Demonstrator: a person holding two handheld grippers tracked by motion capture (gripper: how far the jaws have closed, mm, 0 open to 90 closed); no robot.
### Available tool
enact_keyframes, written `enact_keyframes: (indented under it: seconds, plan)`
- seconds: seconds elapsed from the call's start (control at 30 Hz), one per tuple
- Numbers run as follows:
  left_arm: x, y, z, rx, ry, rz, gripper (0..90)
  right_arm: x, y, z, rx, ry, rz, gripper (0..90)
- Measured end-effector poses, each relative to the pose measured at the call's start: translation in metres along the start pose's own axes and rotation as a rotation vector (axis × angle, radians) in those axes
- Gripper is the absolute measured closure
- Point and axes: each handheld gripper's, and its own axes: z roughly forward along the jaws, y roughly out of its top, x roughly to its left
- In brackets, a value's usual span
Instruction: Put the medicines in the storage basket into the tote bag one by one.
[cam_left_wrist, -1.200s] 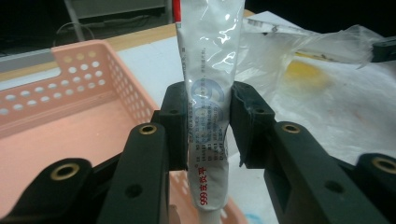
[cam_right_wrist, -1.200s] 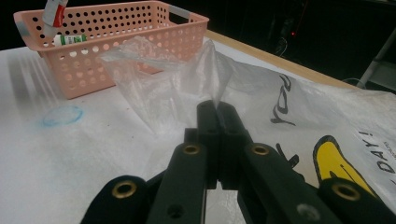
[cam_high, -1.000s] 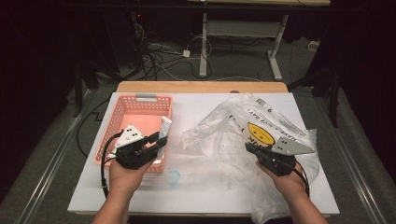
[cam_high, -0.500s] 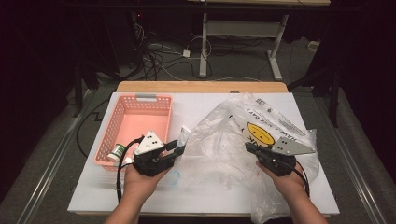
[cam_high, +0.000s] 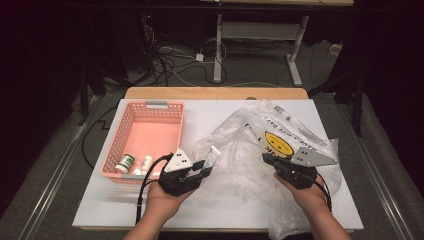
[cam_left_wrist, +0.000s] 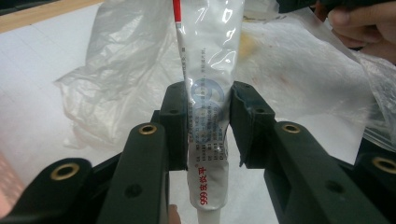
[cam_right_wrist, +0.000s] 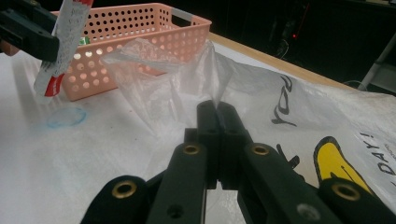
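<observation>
A person's left gripper (cam_high: 205, 166), which a second ago hung over the pink basket (cam_high: 131, 129) with a white ointment tube (cam_high: 212, 156) in its jaws, has since swung right and a little lower, and now sits just off the basket's near right corner at the edge of the clear plastic bag (cam_high: 260, 150). The right gripper (cam_high: 268, 161) has kept its place on the bag (no shift visible across the three high views). In the left gripper view the tube (cam_left_wrist: 208, 116) stands lengthwise between the two jaws, which press on its flat sides, its red-lettered lower end nearest the camera and its far end reaching over the crumpled bag (cam_left_wrist: 116, 70). In the right gripper view the jaws are closed tight on a peaked fold of the bag (cam_right_wrist: 196, 70), lifting it off the white table (cam_right_wrist: 56, 154).
</observation>
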Motion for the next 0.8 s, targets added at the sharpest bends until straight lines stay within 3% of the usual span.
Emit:
enact_keyframes:
  seconds: [0.57, 0.8]
  plan:
    - [-0.010, -0.004, 0.020, 0.040, -0.026, 0.031, 67.1, 0.001, 0.001, -0.001, -0.006, -0.004, -0.005, 90.0]
    - [-0.008, -0.001, 0.025, 0.031, -0.032, 0.021, 67.1, 0.001, 0.002, -0.002, -0.017, -0.007, 0.000, 90.0]
